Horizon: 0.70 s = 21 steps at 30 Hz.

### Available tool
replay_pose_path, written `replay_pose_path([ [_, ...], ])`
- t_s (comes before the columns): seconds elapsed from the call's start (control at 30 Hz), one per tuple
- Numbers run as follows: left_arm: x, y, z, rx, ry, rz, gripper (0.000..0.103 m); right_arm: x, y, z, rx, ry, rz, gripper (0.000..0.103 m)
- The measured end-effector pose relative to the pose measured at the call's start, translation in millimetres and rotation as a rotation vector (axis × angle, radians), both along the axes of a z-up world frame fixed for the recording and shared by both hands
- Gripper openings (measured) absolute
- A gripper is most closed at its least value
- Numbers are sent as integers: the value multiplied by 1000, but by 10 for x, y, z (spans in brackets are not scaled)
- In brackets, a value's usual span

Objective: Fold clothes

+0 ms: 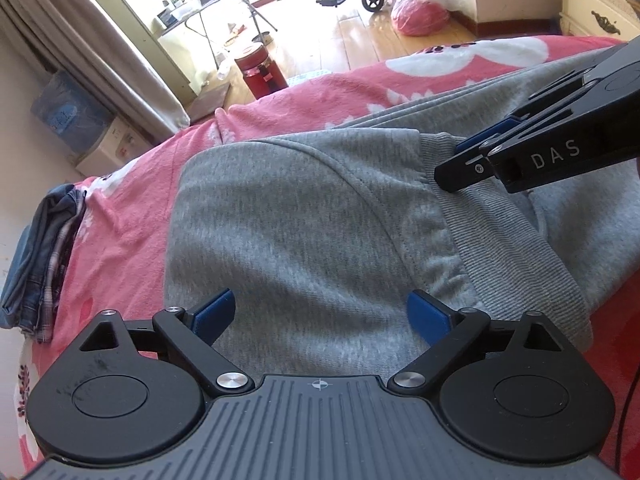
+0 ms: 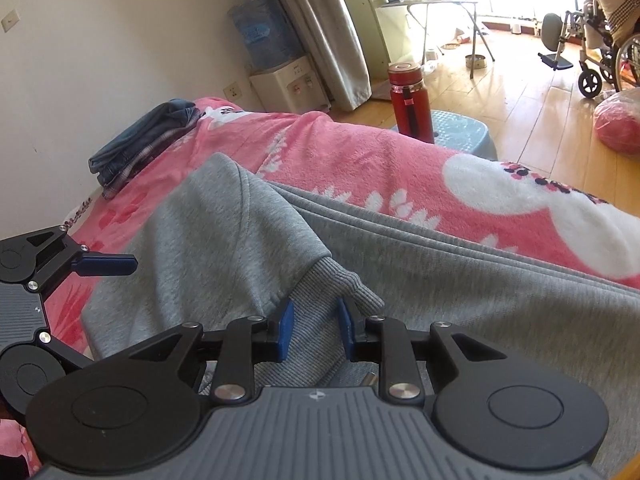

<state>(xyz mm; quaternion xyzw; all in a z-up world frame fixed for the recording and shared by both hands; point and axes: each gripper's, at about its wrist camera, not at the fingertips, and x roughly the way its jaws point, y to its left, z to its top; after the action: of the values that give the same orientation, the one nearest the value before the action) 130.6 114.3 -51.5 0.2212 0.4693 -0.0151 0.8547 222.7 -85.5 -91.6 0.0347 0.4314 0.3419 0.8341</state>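
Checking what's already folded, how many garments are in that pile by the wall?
3 that I can make out in the folded pile at the pink blanket's far corner: dark denim on top, lighter denim beneath, plaid at the bottom. More may be hidden.

Sunlit wooden floor, pale curtain, white wall, possibly a wheelchair.

My right gripper hides part of the grey sweatshirt's ribbed hem, so I cannot tell whether its pads press the fabric, and the picture's edge cuts the wheelchair off.
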Motion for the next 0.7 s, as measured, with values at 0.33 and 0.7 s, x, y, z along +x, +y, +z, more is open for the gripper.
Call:
replay_pose_path([
  [0.33, -5, -20, -16, 15, -10, 7, 97, 0, -11, -11, 10, 6, -5, 26],
  [0.7, -21, 76, -39, -44, -17, 27, 99, 312, -643, 140, 250, 264, -186, 44],
])
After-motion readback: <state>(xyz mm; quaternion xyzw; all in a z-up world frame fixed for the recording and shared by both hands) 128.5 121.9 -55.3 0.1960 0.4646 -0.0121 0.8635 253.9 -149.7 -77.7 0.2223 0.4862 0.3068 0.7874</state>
